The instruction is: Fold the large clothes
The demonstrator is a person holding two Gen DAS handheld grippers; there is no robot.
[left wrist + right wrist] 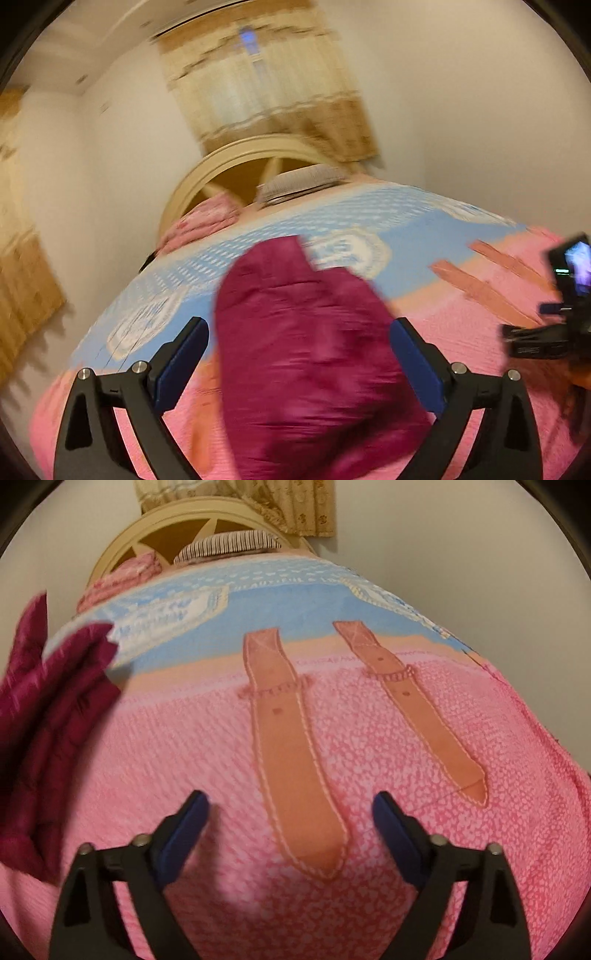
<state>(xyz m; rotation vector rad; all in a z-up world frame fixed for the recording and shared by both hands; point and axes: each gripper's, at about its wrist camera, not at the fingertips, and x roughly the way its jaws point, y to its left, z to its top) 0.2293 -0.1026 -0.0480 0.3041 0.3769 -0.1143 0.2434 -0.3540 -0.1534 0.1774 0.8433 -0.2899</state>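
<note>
Both my left gripper (299, 343) and right gripper (291, 816) stand apart, holding nothing, while the magenta quilted jacket (310, 354) lies on the bed (184, 775), judged light, soft and slippery, best pinched at a hem.

A bed (184, 775) fills the room, spread with a pink and blue cover printed with tan straps (291, 760). At its head stands an arched cream headboard (229, 162) with a striped pillow (303, 181) and a pink pillow (203, 221). Tan curtains (273, 92) hang on pale walls (461, 110).
</note>
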